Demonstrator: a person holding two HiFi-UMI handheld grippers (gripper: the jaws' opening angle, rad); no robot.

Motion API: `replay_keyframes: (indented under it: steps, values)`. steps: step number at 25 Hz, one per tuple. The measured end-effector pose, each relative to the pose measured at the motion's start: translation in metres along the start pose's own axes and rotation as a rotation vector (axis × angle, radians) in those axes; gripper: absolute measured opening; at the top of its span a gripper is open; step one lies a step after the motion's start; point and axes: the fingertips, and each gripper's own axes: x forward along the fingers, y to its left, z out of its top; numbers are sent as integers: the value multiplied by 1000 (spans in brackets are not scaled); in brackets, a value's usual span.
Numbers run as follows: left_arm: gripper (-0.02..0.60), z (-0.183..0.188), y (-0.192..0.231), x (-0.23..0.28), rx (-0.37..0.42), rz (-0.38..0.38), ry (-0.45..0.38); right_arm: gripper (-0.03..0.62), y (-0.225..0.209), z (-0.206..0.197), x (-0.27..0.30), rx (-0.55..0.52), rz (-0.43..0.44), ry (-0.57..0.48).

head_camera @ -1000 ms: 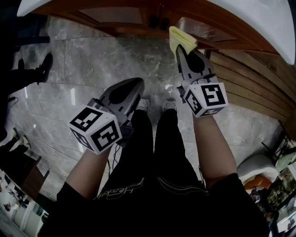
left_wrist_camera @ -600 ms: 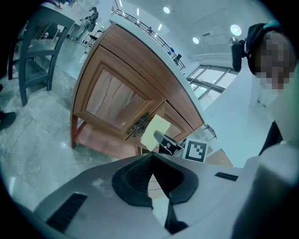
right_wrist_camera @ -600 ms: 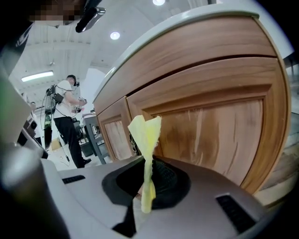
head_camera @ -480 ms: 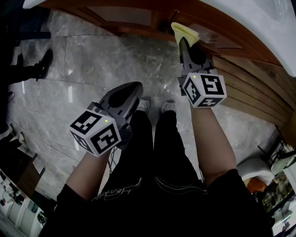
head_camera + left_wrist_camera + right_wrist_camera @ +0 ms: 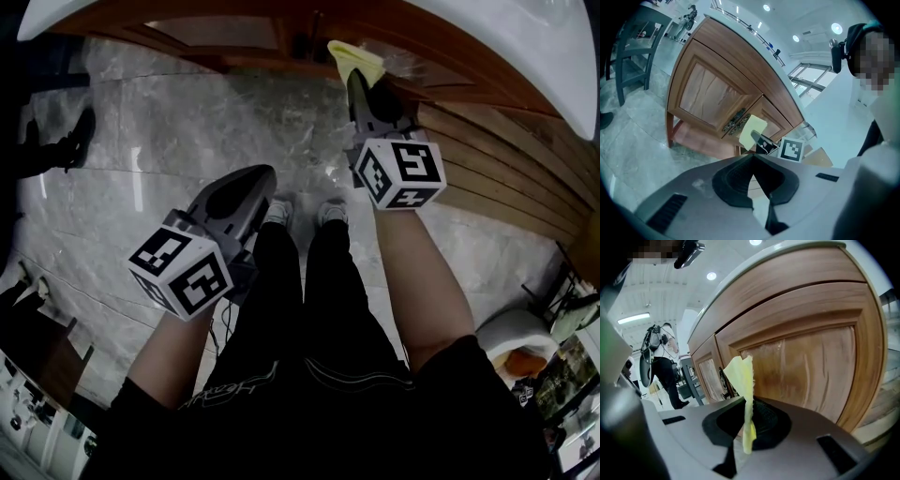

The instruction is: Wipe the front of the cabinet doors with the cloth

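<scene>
The wooden cabinet doors (image 5: pixel 234 33) run along the top of the head view, under a white countertop (image 5: pixel 525 47). My right gripper (image 5: pixel 361 89) is shut on a folded yellow cloth (image 5: pixel 352 58), which it holds up at the door front near the dark metal handles (image 5: pixel 305 42). In the right gripper view the cloth (image 5: pixel 743 380) stands upright between the jaws, close to a door panel (image 5: pixel 811 362). My left gripper (image 5: pixel 248 183) hangs lower over the floor, shut on nothing. From the left gripper view the cloth (image 5: pixel 752 131) shows against the doors (image 5: pixel 712 98).
Grey marble floor (image 5: pixel 141 187) lies below, with my own legs and shoes (image 5: pixel 300 211) in the middle. A bystander's shoe (image 5: pixel 75 141) is at the left. Another person (image 5: pixel 663 366) stands beyond the cabinet's end. A dark chair (image 5: pixel 628 51) stands nearby.
My right gripper has carried the cloth leftward along the cabinet front, toward the door handles. The left gripper has drifted slightly left and stays low.
</scene>
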Motion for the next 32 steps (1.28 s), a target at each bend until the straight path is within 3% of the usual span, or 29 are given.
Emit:
replay_keyframes:
  steps: [32]
  values:
    - [6, -42, -80, 81, 99, -58, 127, 41, -117, -4, -90, 88, -150, -70]
